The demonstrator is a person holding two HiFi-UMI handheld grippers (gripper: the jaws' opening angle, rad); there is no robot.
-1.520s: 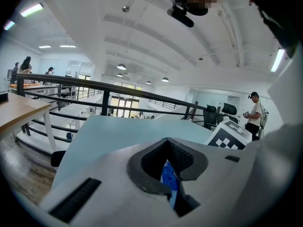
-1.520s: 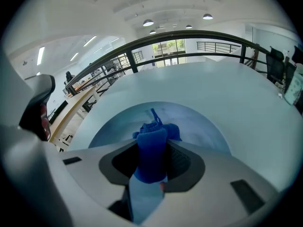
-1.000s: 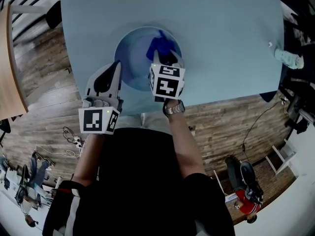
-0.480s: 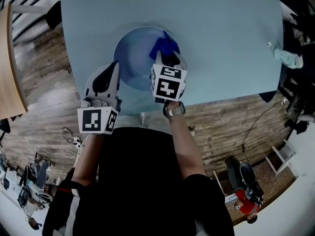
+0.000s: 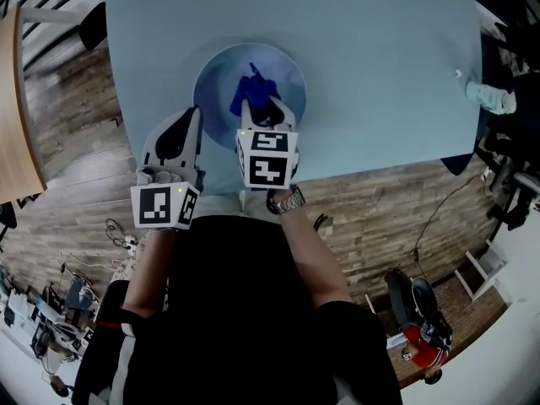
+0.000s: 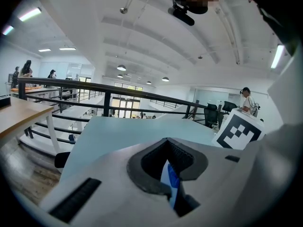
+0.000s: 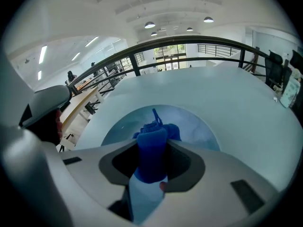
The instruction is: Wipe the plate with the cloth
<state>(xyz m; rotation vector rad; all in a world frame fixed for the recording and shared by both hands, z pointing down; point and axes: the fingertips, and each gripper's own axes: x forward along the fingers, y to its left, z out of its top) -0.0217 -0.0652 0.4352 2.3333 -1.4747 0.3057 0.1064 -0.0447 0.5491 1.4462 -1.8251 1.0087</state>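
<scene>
A round blue plate [image 5: 215,78] lies on the pale blue table [image 5: 380,40] near its front edge. Over the plate's middle my right gripper [image 5: 267,113] is shut on a bunched dark blue cloth [image 5: 251,94], which rests on the plate. In the right gripper view the cloth [image 7: 151,152] fills the gap between the jaws, with the plate [image 7: 201,129] beyond it. My left gripper [image 5: 195,116] sits at the plate's left rim. The left gripper view shows a thin white and blue edge, the plate's rim [image 6: 166,174], pinched between that gripper's jaws [image 6: 172,193].
The table's front edge [image 5: 354,165] runs just behind both grippers, with wooden floor below it. A small pale object [image 5: 489,97] lies at the table's far right edge. A wooden desk [image 5: 13,116] stands off to the left.
My right gripper has dragged the cloth leftward, from the plate's right side to its middle. The left gripper has stayed at the left rim.
</scene>
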